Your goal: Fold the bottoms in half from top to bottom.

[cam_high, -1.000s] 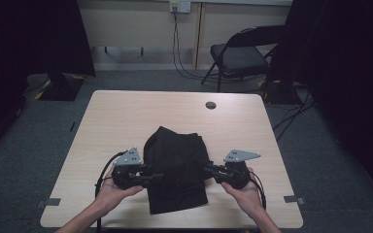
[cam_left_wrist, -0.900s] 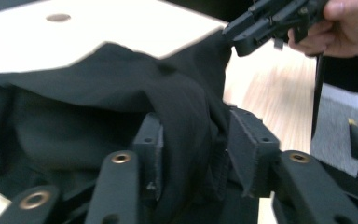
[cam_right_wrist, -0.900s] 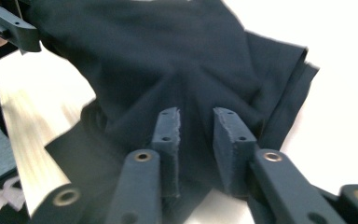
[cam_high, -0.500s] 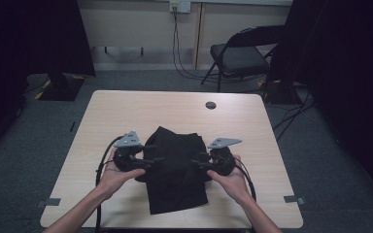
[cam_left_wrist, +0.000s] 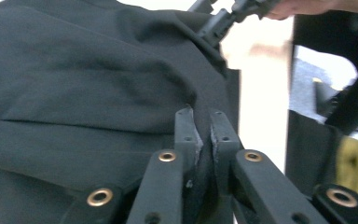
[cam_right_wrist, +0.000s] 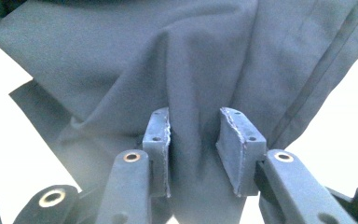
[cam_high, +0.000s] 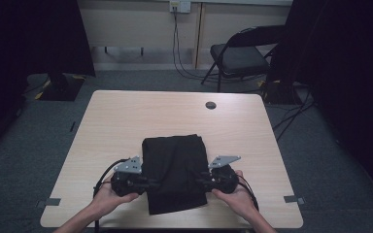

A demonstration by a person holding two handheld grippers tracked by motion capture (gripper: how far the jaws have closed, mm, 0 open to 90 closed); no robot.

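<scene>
Gripping the black cloth (cam_high: 176, 171) from both sides, I hold a gripper in each hand low over the table (cam_high: 126, 121). The cloth lies folded on the near half of the table, well apart from the round hole (cam_high: 211, 105) toward the far edge. My left gripper (cam_high: 148, 183) sits at the cloth's left edge, near its front corner. In the left gripper view its jaws have just been closing and now stand almost together, with a thin fold of the cloth (cam_left_wrist: 74, 93) pinched between the pads (cam_left_wrist: 189, 140). My right gripper (cam_high: 201, 181) sits at the cloth's right edge, level with the left one. In the right gripper view its jaws have also just been closing, and a thick ridge of cloth (cam_right_wrist: 168, 60) stands between the pads (cam_right_wrist: 161, 140). The fabric bunches and creases upward from there. The left pad touches the fabric, but I cannot tell whether the right pad presses on it, so I cannot say the grasp there is firm. Beyond the cloth, in the left gripper view, the right gripper (cam_left_wrist: 219, 21) shows at the far edge of the fabric, blurred. My hands (cam_high: 109, 196) rest on the table beside the cloth's front corners.
</scene>
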